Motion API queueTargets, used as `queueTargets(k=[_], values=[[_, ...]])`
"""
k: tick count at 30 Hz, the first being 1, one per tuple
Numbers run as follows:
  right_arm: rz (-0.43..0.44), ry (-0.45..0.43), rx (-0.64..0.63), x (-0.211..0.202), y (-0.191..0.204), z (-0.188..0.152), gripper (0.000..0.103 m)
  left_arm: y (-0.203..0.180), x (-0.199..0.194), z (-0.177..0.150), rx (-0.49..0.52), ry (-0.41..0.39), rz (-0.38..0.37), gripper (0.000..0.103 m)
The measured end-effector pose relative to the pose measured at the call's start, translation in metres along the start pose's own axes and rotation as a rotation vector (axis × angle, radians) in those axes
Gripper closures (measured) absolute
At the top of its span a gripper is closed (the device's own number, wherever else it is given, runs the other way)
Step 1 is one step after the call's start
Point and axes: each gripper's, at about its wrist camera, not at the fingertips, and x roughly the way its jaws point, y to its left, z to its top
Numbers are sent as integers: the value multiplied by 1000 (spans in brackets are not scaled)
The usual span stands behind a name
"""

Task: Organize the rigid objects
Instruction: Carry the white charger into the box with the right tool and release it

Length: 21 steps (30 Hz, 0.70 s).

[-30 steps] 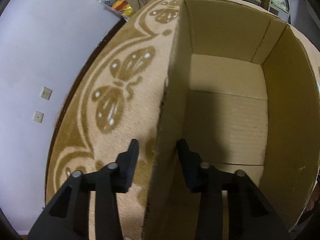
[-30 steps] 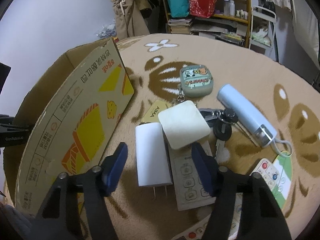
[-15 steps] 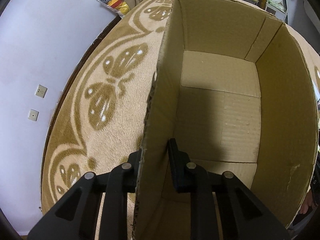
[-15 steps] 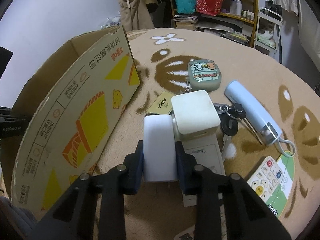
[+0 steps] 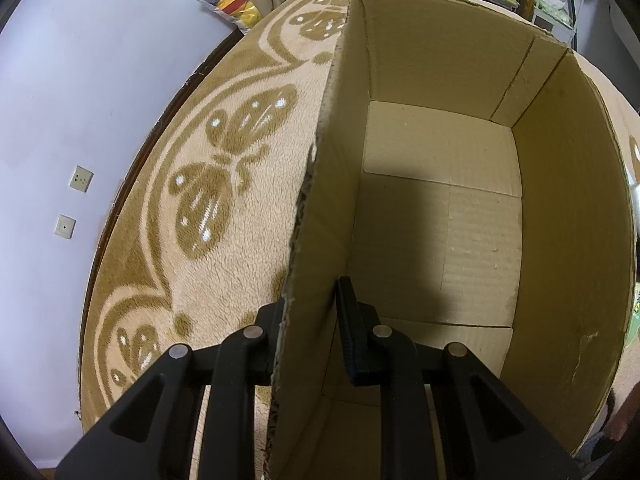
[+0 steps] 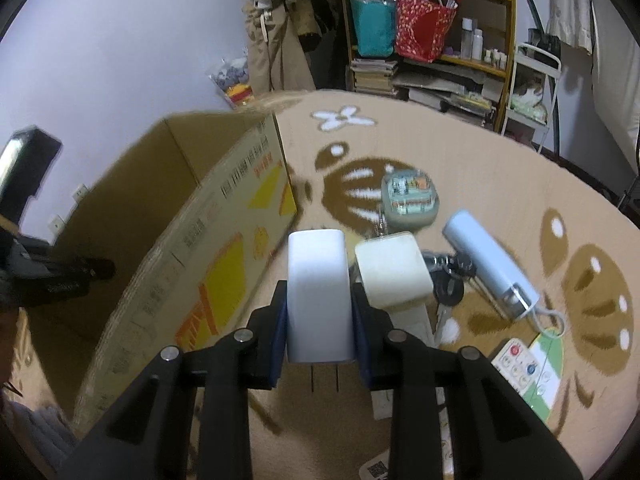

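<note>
My left gripper is shut on the near side wall of the open cardboard box, one finger outside, one inside; the box floor holds nothing. In the right wrist view the box stands at the left, printed in yellow and orange. My right gripper is shut on a white charger block, lifted off the rug with its prongs pointing back. On the rug lie a cream square block, a grey-green case, a pale blue cylinder, black keys and remotes.
A beige and brown patterned rug covers the round table. Shelves with bags and books stand behind it, and a lilac wall with sockets is on the left. The left gripper's body shows at the box's far side.
The left jaws closed onto the box wall. The right jaws closed on the white charger block and lifted it off the rug.
</note>
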Motion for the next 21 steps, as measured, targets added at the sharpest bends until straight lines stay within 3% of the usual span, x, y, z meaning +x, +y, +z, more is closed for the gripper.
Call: queueTargets(k=[14, 21], values=[[62, -153, -77, -24, 47, 68, 72, 2, 1, 0, -3, 0, -4, 85], [128, -160, -51, -9, 63, 82, 72, 1, 1, 0, -3, 0, -1, 84]])
